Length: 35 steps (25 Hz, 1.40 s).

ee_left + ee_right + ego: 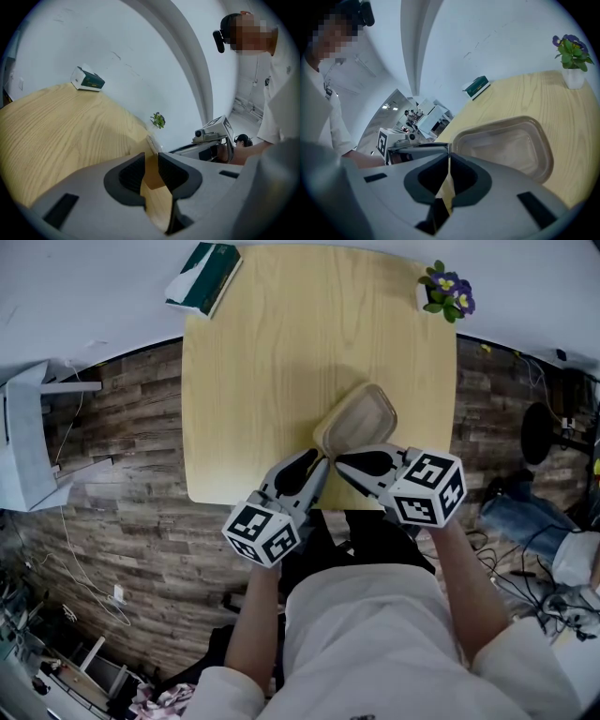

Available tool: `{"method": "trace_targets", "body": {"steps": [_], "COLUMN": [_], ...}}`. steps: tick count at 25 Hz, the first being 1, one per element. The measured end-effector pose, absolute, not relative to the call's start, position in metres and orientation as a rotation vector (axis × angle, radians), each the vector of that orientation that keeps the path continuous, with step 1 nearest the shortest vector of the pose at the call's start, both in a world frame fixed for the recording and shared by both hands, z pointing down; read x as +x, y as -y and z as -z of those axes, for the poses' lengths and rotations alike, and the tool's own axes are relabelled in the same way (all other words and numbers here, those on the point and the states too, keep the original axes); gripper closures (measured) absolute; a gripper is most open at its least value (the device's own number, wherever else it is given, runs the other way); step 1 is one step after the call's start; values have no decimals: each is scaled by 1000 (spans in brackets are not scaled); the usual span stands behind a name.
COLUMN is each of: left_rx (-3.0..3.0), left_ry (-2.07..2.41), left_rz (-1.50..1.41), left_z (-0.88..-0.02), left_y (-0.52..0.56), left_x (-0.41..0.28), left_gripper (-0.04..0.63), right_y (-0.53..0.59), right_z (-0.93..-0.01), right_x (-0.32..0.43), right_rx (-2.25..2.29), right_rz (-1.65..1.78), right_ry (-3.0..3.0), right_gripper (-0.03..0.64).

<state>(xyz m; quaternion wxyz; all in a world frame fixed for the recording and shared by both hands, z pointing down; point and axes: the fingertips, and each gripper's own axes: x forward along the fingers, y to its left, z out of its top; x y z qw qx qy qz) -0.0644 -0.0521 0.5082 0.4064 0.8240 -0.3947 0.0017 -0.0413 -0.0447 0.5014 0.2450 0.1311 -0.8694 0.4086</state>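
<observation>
A tan, shallow plastic container (361,413) lies near the front edge of the light wooden table (272,352). Both grippers meet at its near corner. In the right gripper view the container (506,145) looks empty, and my right gripper (449,171) is shut on a thin edge of it. The jaws of my left gripper (151,171) stand a narrow gap apart with the container's tan corner (151,140) filling it. In the head view the left gripper (319,465) and right gripper (342,463) sit tip to tip.
A green and white box (204,276) lies at the table's far left corner. A small potted plant with purple flowers (446,292) stands at the far right corner. A white chair (23,442) and cables sit on the plank floor to the left, with clutter to the right.
</observation>
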Motion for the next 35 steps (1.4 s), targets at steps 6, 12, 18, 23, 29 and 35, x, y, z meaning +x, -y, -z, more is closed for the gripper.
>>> {"method": "trace_targets", "body": {"steps": [6,12,18,23,29,35], "left_rx": [2061,2049,2021,2000,1969,1957], "left_ry": [1013,1052,1094,1124,1151,1155], "left_rz": [-30,-92,-163,-214,-247,-264], "left_z": [-515,-521,-531,-540,-547,-550], "left_y": [51,48,47,46,46,46], "left_x": [-68,-70,-74,-78,-81,-83], "left_gripper": [520,520,520,520,520,520], "right_y": [44,41,40,38,37,41], "right_z": [-500,-498,-496,-495,-491,-484], "right_x": [-41,-40,-41,-42,-41,-38], "right_rx": [346,350,342,335,336,379], "right_rz": [-1110,-1106,-1108,-1105,-1112,-1124], "right_ry": [2377,2379,2386,2390,2404,2419], "right_gripper": [597,597,597,597,597,597]}}
